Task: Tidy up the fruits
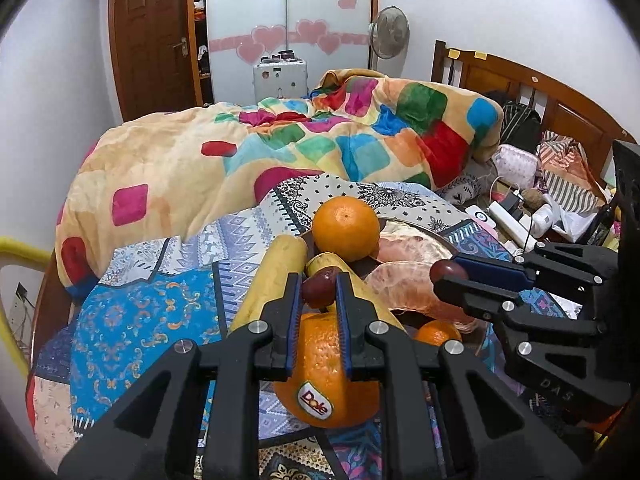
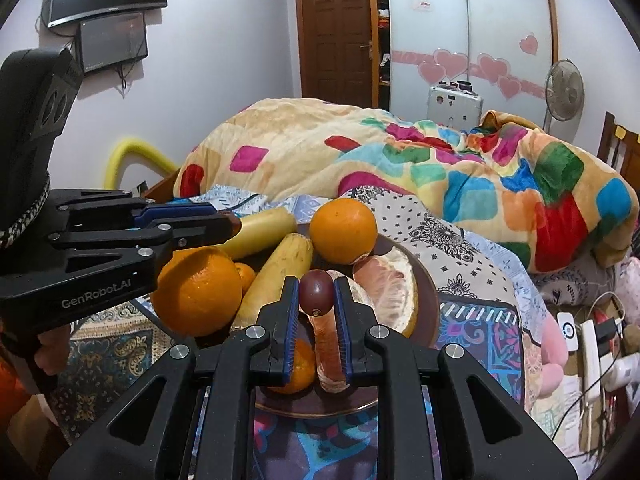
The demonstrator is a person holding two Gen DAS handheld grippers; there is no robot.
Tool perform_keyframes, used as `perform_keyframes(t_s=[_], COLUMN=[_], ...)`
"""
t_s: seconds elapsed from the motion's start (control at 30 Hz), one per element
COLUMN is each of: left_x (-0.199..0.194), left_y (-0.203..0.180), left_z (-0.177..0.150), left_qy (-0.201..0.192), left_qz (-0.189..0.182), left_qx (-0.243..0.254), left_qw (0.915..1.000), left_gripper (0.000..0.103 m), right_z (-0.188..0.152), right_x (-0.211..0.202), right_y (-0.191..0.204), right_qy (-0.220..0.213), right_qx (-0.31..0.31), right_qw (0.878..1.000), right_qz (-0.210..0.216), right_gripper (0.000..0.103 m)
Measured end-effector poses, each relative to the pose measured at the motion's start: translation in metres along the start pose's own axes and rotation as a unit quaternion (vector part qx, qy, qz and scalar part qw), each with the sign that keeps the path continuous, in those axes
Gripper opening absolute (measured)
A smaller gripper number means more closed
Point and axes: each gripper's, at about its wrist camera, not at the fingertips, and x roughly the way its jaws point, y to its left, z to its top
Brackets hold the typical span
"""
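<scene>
A colourful quilt [image 1: 280,148] lies heaped on the bed before a brown door [image 2: 336,28] and fan [image 1: 389,32].

1. The plate [image 2: 430,300] is packed: two bananas [image 2: 276,280] at 11 o'clock, an orange [image 2: 343,230] at 12 and pomelo wedges [image 2: 386,288] at 1 leave barely any bare rim.
2. The left gripper [image 2: 236,222], a grape [image 1: 318,289] pinched in its fingers, comes in from 9 o'clock over the big orange [image 2: 198,290], so that side is blocked.
3. The heaped blanket [image 2: 440,168] walls off 12 to 2.
4. The flat bed sheet [image 2: 472,248] at 3 o'clock is the only open lane.
</scene>
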Motion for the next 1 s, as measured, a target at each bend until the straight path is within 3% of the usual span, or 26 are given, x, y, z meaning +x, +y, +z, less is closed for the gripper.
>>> perform_keyframes(t_s=[0.17,0.3,0.5,0.73,1.0], left_x=[0.006,0.006,-0.012,-0.078,-0.185], left_y=[0.0,0.002,-0.002,-0.012,-0.04], left_z=[0.0,0.0,0.001,0.005,-0.004], left_qy=[0.008,0.008,-0.01,-0.074,-0.174], left_qz=[0.002,0.007,0.011,0.022,0.043], left_qx=[-0.003,-0.007,-0.004,-0.01,-0.002], left_qw=[1.0,0.9999,0.9999,0.997,0.9838], left_gripper=[0.02,0.038,0.038,0.038,0.038], right_z=[-0.002,-0.002,0.0,0.013,0.02], right_x=[0.004,0.006,-0.009,-0.063,-0.162], right_y=[-0.001,0.0,0.0,0.001,0.026], right_qy=[0.009,0.013,-0.005,-0.057,-0.153], right_qx=[-0.001,-0.005,-0.001,0.017,0.02], right_qw=[1.0,1.0,1.0,0.998,0.987], right_qz=[-0.001,-0.001,-0.007,-0.016,-0.033], right_gripper=[0.017,0.024,0.025,0.025,0.025])
